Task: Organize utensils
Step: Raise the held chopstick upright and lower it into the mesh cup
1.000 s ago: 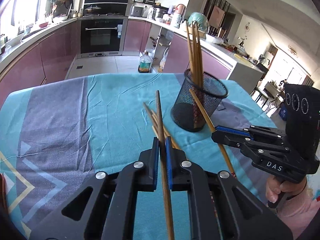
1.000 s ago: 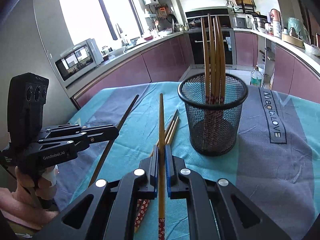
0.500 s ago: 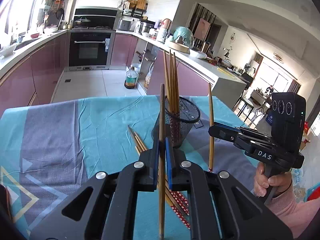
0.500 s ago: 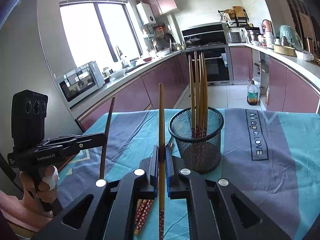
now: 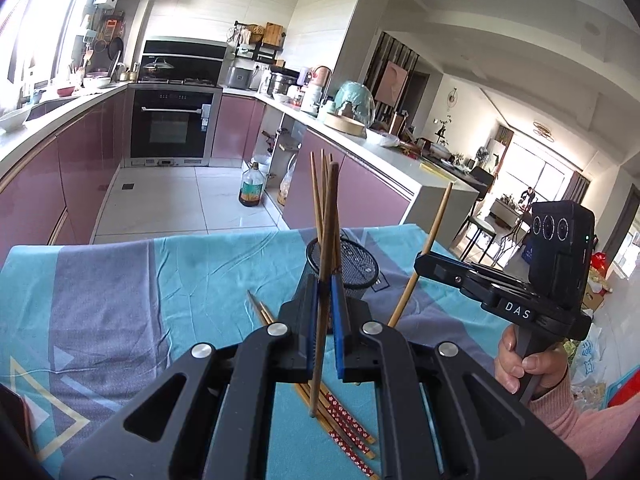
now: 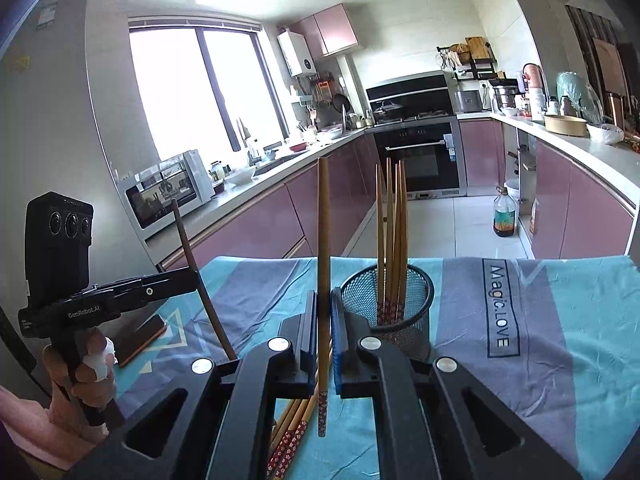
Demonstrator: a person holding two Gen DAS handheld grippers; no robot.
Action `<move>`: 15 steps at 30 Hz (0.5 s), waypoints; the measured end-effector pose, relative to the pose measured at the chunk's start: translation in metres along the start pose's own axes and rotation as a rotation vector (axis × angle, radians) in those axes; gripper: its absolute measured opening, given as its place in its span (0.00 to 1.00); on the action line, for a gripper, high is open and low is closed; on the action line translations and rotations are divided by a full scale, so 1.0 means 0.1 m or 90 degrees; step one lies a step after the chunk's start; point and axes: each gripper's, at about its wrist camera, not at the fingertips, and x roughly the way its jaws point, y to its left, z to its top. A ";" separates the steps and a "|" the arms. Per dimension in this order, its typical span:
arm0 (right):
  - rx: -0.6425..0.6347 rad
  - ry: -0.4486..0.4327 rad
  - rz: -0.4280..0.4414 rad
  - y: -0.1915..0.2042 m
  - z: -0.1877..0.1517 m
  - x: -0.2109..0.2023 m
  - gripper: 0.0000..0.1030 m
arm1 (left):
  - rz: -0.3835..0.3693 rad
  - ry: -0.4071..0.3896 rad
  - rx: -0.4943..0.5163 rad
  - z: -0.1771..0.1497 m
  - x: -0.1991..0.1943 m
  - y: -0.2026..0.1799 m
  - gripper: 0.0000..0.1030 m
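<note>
Chopsticks (image 6: 390, 240) stand in the mesh holder (image 6: 416, 304); loose chopsticks (image 5: 348, 420) lie beside it.

I'm in a home kitchen: built-in oven (image 6: 424, 160), hob with lidded pot (image 6: 387, 107), mauve cabinets (image 5: 80, 168), microwave (image 6: 168, 188) on the counter, window, cloth-covered table (image 6: 560, 320), living room beyond

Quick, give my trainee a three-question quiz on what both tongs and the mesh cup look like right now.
1. True or false: the left tongs are shut on a dark chopstick.
2. What do the right tongs grip? A) spoon B) light chopstick C) nothing
3. Fill in: more chopsticks stand in the black ____.

Key: 1 true; 2 B; 3 mesh cup.
</note>
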 end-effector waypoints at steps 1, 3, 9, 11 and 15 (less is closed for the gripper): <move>-0.002 -0.003 -0.001 0.00 0.01 -0.01 0.05 | -0.003 -0.004 -0.002 0.03 -0.01 0.00 0.07; -0.006 -0.011 -0.004 0.00 0.06 -0.03 0.05 | -0.004 -0.011 -0.002 0.09 -0.01 -0.01 0.07; -0.022 -0.035 -0.014 -0.01 0.21 -0.08 0.05 | -0.010 -0.035 0.004 0.25 -0.03 -0.04 0.07; -0.028 -0.044 -0.019 0.00 0.26 -0.10 0.05 | -0.013 -0.043 0.007 0.32 -0.03 -0.07 0.07; -0.036 -0.066 -0.024 -0.03 0.38 -0.14 0.05 | -0.019 -0.058 0.011 0.48 -0.03 -0.11 0.07</move>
